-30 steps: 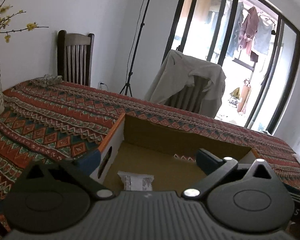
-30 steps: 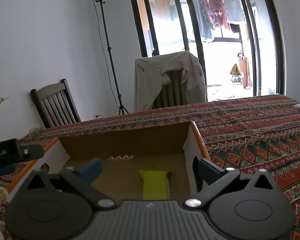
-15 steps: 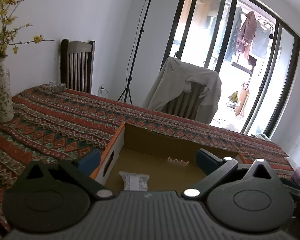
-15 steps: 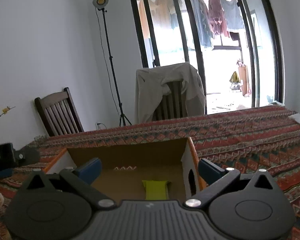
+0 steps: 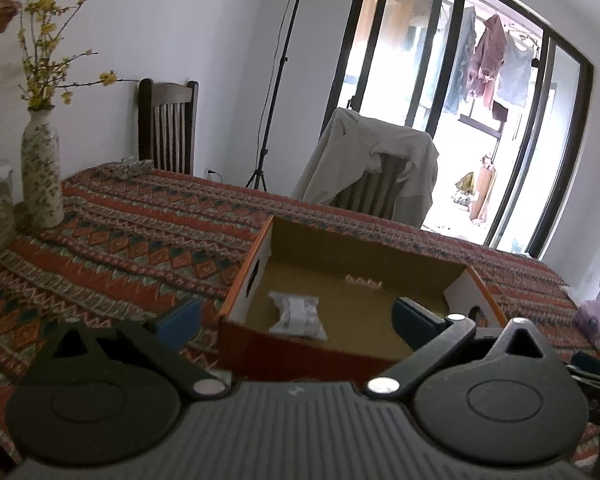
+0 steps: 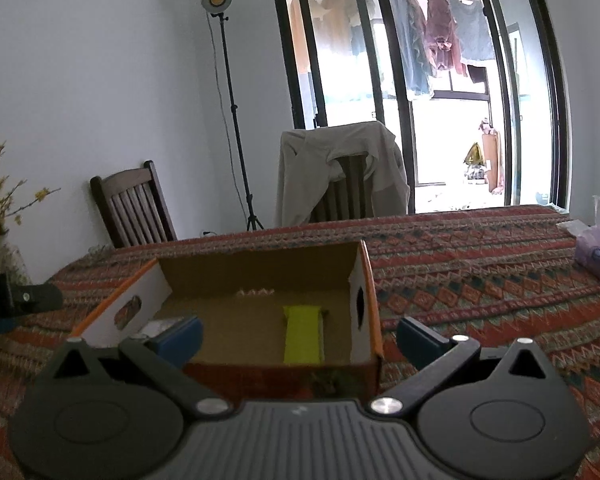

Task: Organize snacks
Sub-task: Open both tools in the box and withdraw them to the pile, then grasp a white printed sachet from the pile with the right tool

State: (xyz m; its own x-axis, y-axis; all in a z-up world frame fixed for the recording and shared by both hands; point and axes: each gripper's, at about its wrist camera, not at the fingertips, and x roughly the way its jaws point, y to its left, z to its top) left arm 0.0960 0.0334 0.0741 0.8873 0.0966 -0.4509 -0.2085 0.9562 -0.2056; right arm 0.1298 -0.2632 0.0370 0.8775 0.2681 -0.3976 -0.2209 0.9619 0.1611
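An open cardboard box (image 5: pixel 260 256) with orange and white sides stands on the patterned tablecloth. A white snack packet (image 5: pixel 298 314) lies on its floor at the left. In the right wrist view the same box (image 6: pixel 363 280) also holds a yellow-green packet (image 6: pixel 303 334). My left gripper (image 5: pixel 296 320) is open and empty, just in front of the box's near wall. My right gripper (image 6: pixel 300 338) is open and empty too, its fingers straddling the box's near right corner. The left gripper's body (image 6: pixel 16 298) shows at the left edge of the right wrist view.
A flowered vase (image 5: pixel 42 176) with yellow blossoms stands at the table's left. A purple translucent bag (image 6: pixel 597 256) lies at the right end. Two chairs (image 5: pixel 168 124), one draped with a beige jacket (image 5: pixel 375 160), and a light stand (image 6: pixel 232 112) are behind the table.
Both grippers have pulled back and risen away from the box, so its near wall now shows. Both packets stay where they lay inside.
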